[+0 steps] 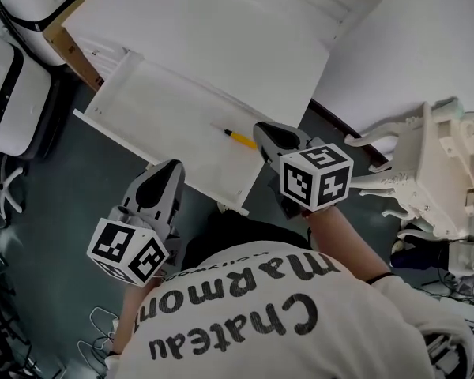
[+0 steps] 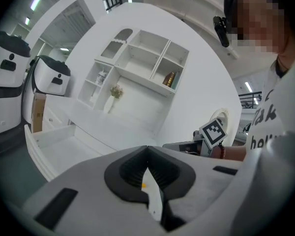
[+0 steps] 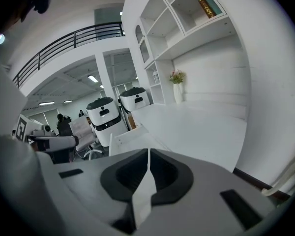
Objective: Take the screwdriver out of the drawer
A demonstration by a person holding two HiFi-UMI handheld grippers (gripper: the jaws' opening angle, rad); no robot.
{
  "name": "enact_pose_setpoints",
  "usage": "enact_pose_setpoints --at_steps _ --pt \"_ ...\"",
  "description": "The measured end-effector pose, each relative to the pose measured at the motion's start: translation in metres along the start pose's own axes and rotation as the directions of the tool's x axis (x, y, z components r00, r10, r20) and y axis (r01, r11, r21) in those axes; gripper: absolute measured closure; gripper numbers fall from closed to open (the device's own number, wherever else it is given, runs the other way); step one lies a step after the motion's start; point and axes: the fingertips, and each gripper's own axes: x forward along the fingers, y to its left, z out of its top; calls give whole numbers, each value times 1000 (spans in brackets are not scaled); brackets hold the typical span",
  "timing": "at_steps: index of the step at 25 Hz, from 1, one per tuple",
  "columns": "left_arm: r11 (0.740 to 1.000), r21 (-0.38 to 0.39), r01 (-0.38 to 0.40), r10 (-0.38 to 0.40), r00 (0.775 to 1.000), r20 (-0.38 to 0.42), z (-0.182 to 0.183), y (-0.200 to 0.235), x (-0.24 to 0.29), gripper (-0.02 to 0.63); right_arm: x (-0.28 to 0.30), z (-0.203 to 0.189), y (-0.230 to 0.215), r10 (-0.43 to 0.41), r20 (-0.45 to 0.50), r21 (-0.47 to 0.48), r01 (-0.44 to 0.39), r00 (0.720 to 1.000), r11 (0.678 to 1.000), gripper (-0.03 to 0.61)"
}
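The screwdriver (image 1: 240, 139) lies in the open drawer (image 1: 142, 101) at its near right end, just beside the right gripper (image 1: 268, 135). The right gripper and the left gripper (image 1: 159, 181) are both closed and empty. The screwdriver is probably light and rigid; grip the yellow handle crosswise.

One screwdriver (image 1: 241, 139), one drawer (image 1: 162, 105), two grippers (image 1: 167, 174) (image 1: 265, 131)

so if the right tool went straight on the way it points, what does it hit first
Probably the screwdriver, or the drawer floor right beside it. The right tool, shut, aims down towards that spot, though depth is unclear.
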Motion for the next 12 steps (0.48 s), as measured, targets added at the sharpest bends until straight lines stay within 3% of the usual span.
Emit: enact_pose_setpoints --at_steps 6,12 --pt "996 -68 -65 65 998 4 -12 22 11 591 40 0 -20 12 -71 -78 -17 997 997 545" --pt "986 -120 -117 118 993 -1 -22 43 9 591 78 -28 -30 11 -193 -121 -35 981 992 545"
